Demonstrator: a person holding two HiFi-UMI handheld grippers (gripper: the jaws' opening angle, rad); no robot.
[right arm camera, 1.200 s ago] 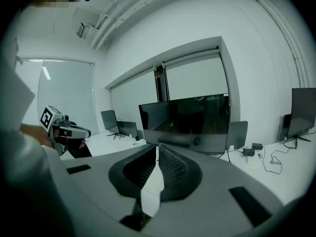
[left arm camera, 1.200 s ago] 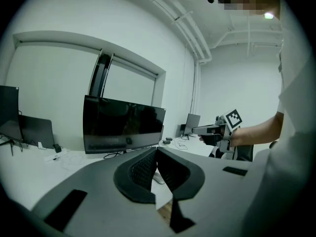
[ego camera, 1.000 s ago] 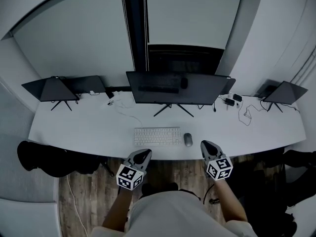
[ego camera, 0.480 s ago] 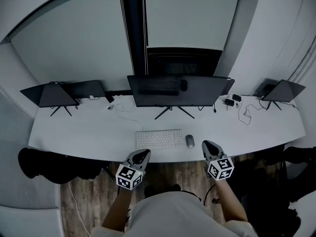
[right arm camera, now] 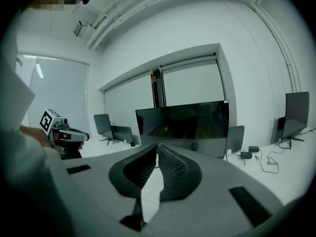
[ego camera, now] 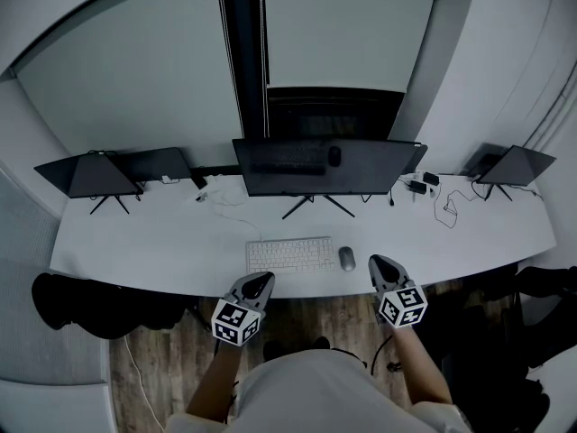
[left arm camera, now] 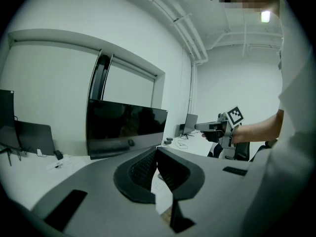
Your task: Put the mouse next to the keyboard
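Nearest to the person, just at the near edge of the desk [ego camera: 135,251], both grippers are hanging in the air and touching nothing. The left gripper [ego camera: 261,281] is holding its jaws pressed together with nothing between them. The right gripper [ego camera: 377,262] is doing the same, closed and empty. I am judging that they are being held back like this because no grasp is needed now. A little farther, the keyboard [ego camera: 289,253] is lying flat in the middle of the desk. The mouse [ego camera: 347,258] is sitting just beside its right end, apart from both grippers, so the task is looking finished to me. Farther still, the big monitor [ego camera: 329,165] is standing behind them on its legs, facing the person.
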